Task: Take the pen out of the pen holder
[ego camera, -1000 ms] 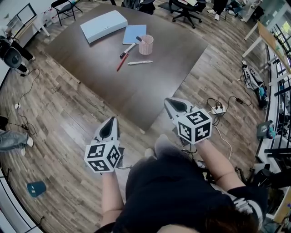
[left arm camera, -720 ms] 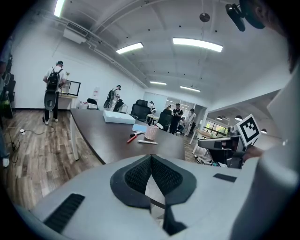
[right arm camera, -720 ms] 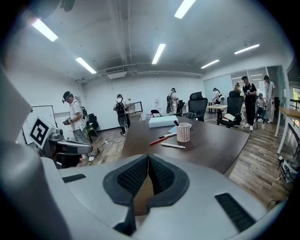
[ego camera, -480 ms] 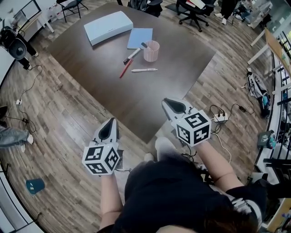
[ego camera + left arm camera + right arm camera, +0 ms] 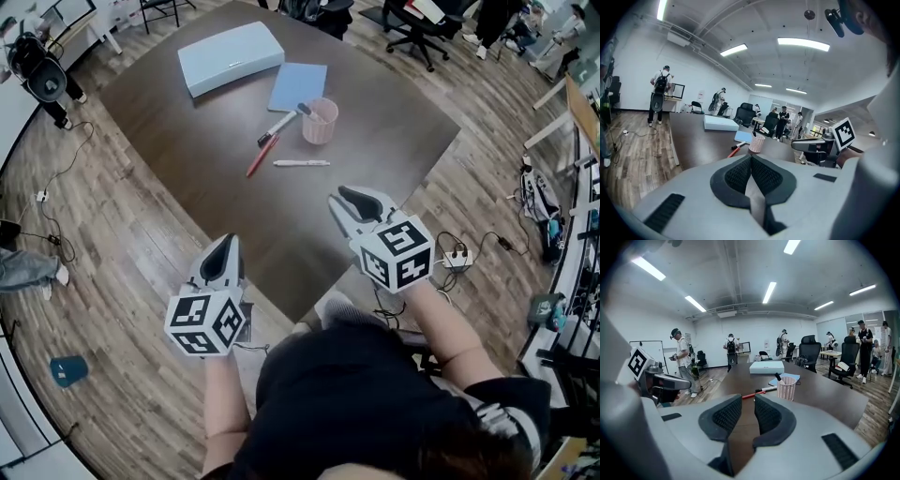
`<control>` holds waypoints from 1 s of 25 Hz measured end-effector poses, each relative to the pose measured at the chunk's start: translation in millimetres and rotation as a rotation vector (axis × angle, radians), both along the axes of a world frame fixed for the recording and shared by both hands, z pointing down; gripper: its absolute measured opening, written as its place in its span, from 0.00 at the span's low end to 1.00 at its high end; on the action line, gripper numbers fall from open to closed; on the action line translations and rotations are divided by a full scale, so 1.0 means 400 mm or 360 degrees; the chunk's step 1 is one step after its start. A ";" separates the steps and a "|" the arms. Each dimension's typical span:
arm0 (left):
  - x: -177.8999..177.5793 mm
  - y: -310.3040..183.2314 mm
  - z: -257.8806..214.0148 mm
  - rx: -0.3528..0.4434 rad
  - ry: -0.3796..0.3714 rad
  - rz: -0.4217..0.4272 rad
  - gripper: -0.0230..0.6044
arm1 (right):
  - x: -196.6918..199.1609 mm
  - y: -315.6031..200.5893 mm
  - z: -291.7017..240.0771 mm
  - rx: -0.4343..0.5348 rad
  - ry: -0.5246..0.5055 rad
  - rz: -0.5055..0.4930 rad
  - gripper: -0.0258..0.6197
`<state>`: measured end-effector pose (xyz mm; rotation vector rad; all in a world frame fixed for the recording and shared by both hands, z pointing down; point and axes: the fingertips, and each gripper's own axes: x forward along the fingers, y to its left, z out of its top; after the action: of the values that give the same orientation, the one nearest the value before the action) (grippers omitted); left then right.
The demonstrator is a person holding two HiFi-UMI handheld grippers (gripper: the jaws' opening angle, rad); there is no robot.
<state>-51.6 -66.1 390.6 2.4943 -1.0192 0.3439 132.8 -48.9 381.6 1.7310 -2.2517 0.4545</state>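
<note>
A dark desk [image 5: 281,216] fills the view. Over its near edge the right gripper [image 5: 349,204] hangs with its fingers [image 5: 727,414] opening on nothing. The left gripper [image 5: 225,258], just short of the desk, has its fingers [image 5: 737,176] pressed together, empty. The pink pen holder [image 5: 320,121] stands well ahead, nearer the right gripper. Its pen [image 5: 303,109] leans up and leftward.

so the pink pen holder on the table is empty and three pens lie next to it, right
Not quite. The pen holder is not empty: a dark-capped pen stands in it, as the head view and the right gripper view both show. The rest holds: it stands on the table, with a marker, a red pen and a white pen lying beside it.
</note>
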 end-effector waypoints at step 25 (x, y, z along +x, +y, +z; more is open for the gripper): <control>0.148 -0.213 0.013 -0.0036 -0.0106 -0.0267 0.08 | 0.160 -0.433 0.027 0.0085 0.0326 -0.0272 0.26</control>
<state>7.5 -151.3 395.9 2.3711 -1.2343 0.3863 196.8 -222.0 392.2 1.5159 -2.2557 0.1737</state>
